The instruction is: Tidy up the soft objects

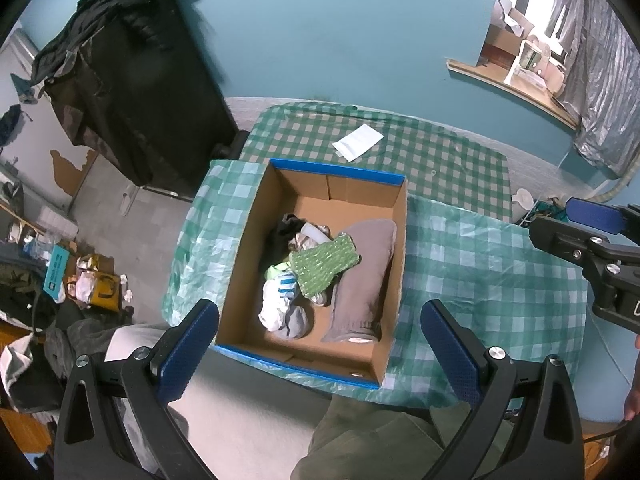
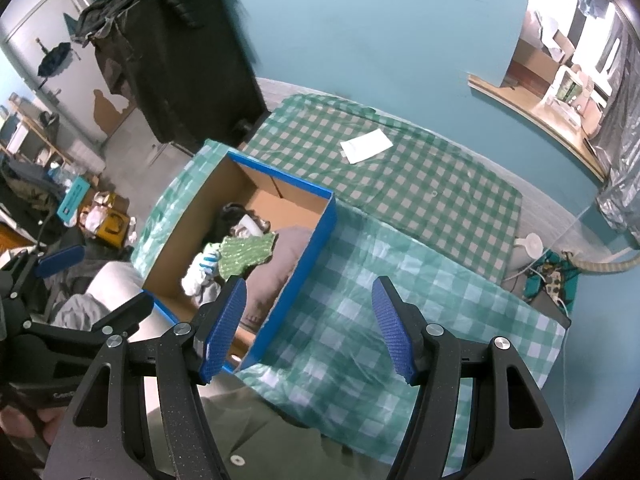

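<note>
A green knitted cloth (image 1: 324, 266), a grey towel (image 1: 362, 276) and white-and-blue socks (image 1: 280, 300) lie heaped inside the blue-rimmed cardboard box (image 1: 394, 240) on the green checked tablecloth (image 1: 480, 264) — left gripper (image 1: 320, 344) at six o'clock, right gripper (image 2: 310, 326) at three o'clock, both spread wide, holding nothing.

Table (image 1: 500, 264) at centre frame, covered by two checked cloths: a matte green-and-beige one (image 1: 420, 152) across the far part, a glossy teal-and-white plastic one (image 1: 480, 280) over the near part. Directly on the near cloth, left of centre, an open cardboard box (image 1: 394, 280) with blue rim. On the far cloth, toward upper centre, a flat white paper (image 1: 358, 141), well apart from the box.
</note>
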### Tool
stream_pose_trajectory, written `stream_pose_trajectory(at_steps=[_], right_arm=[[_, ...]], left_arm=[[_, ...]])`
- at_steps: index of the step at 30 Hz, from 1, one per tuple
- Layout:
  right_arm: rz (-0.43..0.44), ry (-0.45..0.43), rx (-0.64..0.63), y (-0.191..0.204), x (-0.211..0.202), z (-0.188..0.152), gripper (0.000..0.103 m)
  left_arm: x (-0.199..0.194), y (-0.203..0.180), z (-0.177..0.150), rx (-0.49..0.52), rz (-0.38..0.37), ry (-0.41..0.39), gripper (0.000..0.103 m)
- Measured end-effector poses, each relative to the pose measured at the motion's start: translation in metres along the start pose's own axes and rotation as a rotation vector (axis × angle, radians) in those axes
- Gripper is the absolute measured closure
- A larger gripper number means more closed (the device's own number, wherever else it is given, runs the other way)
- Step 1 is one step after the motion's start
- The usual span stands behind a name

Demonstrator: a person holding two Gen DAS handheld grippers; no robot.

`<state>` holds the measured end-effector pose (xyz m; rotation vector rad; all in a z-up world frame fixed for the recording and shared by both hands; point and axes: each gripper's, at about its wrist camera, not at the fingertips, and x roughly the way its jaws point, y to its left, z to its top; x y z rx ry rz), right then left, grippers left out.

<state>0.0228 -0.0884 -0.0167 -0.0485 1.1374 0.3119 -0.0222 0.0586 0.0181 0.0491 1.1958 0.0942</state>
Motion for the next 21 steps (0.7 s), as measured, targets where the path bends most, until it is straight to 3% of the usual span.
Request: stream_pose_trajectory(at_steps=[21], right_arm=[[0.001, 0.001, 0.0, 0.0011, 0.0007, -0.0012, 0.038]], left_arm=[[0.0026, 0.0007, -0.0047, 0.007, 0.013, 0.004, 0.001]])
